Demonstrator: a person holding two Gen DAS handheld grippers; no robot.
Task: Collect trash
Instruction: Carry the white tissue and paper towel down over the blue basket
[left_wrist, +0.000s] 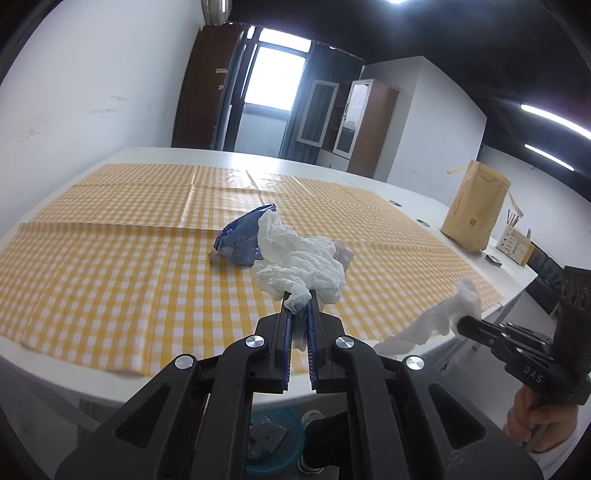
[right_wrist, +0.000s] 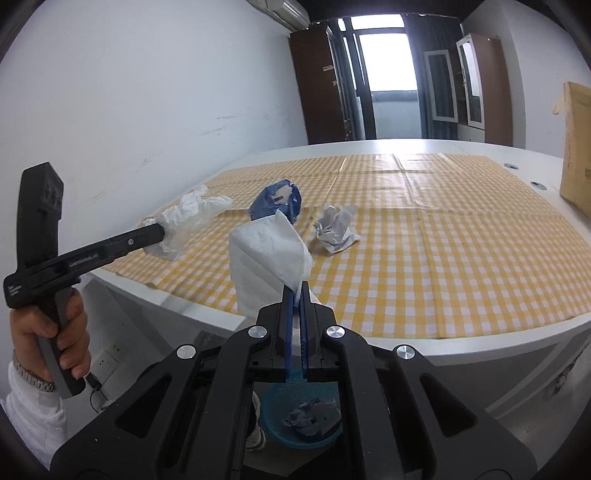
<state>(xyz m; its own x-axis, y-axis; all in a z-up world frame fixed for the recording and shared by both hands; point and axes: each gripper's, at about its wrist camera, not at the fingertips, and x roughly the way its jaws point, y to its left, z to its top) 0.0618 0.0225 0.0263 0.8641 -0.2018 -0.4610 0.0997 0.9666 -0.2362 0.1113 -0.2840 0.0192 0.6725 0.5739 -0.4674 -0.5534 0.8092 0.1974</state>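
Table (right_wrist: 480, 350): white, covered by a yellow checked cloth (right_wrist: 443, 240).
Basket (right_wrist: 273, 406): blue, on the floor below the table edge, scraps inside.
Blue wrapper (right_wrist: 275, 201): on the cloth, mid-table.
Grey paper wad (right_wrist: 334, 230): beside the wrapper.
Left gripper (left_wrist: 300, 302): jaws pinching a crumpled white tissue (left_wrist: 299, 258), lifted above the cloth.
Right gripper (right_wrist: 295, 291): jaws clamped on a folded white napkin (right_wrist: 266, 254), at the table's near edge.

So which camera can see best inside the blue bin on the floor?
The right wrist view. It looks past the right gripper down into the blue basket, showing crumpled trash lying inside. In the left wrist view the basket is mostly hidden behind the left gripper; only part shows.
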